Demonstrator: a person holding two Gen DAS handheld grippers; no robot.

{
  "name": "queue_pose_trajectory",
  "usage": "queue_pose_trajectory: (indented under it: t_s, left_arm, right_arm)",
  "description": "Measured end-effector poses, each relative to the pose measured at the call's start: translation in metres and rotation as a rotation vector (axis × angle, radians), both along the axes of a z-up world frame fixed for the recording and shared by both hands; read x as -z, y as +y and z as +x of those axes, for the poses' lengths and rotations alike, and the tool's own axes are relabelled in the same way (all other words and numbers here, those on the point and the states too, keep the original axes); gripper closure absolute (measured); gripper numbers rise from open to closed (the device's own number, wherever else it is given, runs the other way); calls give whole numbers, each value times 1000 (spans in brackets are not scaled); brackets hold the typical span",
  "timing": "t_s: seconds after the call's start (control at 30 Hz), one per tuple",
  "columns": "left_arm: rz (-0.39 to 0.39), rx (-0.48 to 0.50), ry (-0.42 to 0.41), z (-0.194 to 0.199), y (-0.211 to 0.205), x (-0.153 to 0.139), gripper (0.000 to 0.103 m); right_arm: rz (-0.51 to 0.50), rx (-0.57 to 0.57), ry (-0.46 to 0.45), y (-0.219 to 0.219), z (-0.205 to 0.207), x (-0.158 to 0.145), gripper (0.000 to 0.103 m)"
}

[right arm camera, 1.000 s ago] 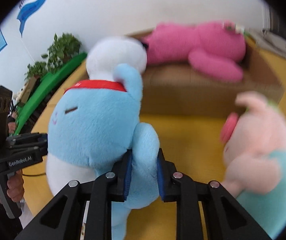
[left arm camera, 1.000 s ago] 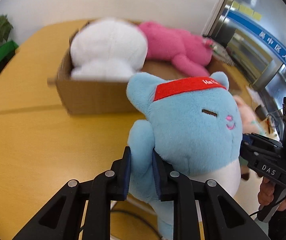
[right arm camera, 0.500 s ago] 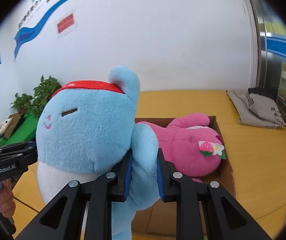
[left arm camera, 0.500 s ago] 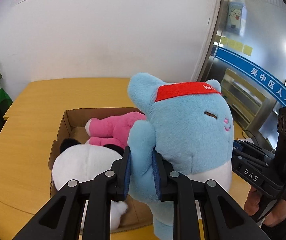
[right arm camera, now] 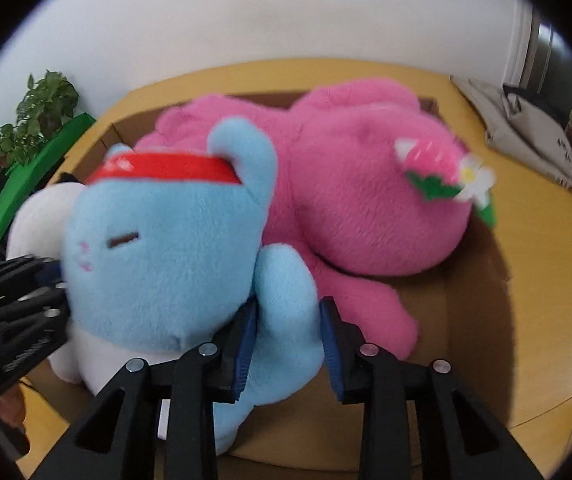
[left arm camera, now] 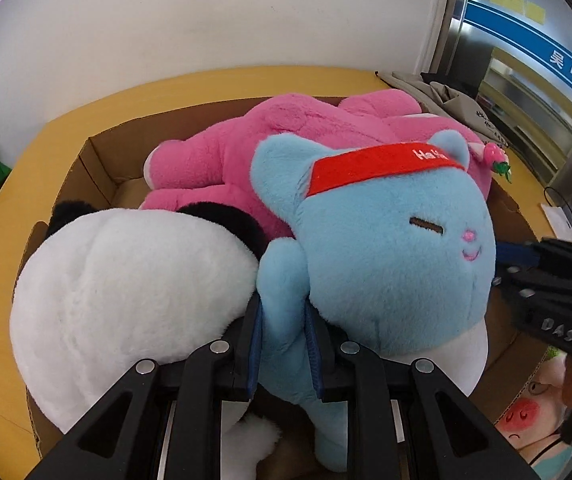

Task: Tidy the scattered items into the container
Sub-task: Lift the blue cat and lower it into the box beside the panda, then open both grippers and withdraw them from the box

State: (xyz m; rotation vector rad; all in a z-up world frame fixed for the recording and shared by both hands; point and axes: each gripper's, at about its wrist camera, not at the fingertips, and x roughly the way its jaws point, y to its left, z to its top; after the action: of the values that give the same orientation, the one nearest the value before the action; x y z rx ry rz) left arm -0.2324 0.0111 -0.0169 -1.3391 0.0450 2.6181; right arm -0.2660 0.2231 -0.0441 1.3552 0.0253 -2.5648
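A sky-blue plush cat (left arm camera: 389, 256) with a red headband is held over an open cardboard box (left arm camera: 98, 160), one stubby arm in each of two handheld grippers. The left gripper (left arm camera: 284, 344) has its blue pads pinching one plush arm firmly between them. The right gripper (right arm camera: 289, 342) is letting go: its jaws are opening, the other plush arm sits between the pads and a gap shows on one side. The box rests on a yellow table (right arm camera: 537, 248) and already holds a large pink plush (right arm camera: 349, 200) with a strawberry-and-flower ornament, lying along its far side, and a white plush with black patches (left arm camera: 134, 292) filling its near corner in the left wrist view. The blue cat hangs above the space between those two, touching or nearly touching both. To finish this placement well, the cat likely needs lowering into that gap until the other toys bear its weight, with the second grip then eased off, so it does not tip over the box wall. Beyond the box, a grey cloth bag (right arm camera: 525, 128) lies on the table, a green plant (right arm camera: 34, 116) stands by the white wall, and another pale pink plush (left arm camera: 533, 408) waits outside the box.
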Motion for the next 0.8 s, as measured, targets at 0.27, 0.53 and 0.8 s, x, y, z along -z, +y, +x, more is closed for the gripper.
queue_pose_trajectory:
  t_s: [0.27,0.53,0.8]
  left_arm:
    - [9,-26,24,4,-5,-4,79]
    - [131,-51,86,47,-20,-33,33]
    - [179,-161,210,105,-27,-65,0]
  right_arm:
    - [-88,-85,119,-27,-22,-42,58]
    - [-70,-30,112,-39,-20,-10,60]
    - [-142,19,359,-21,71,-65,18]
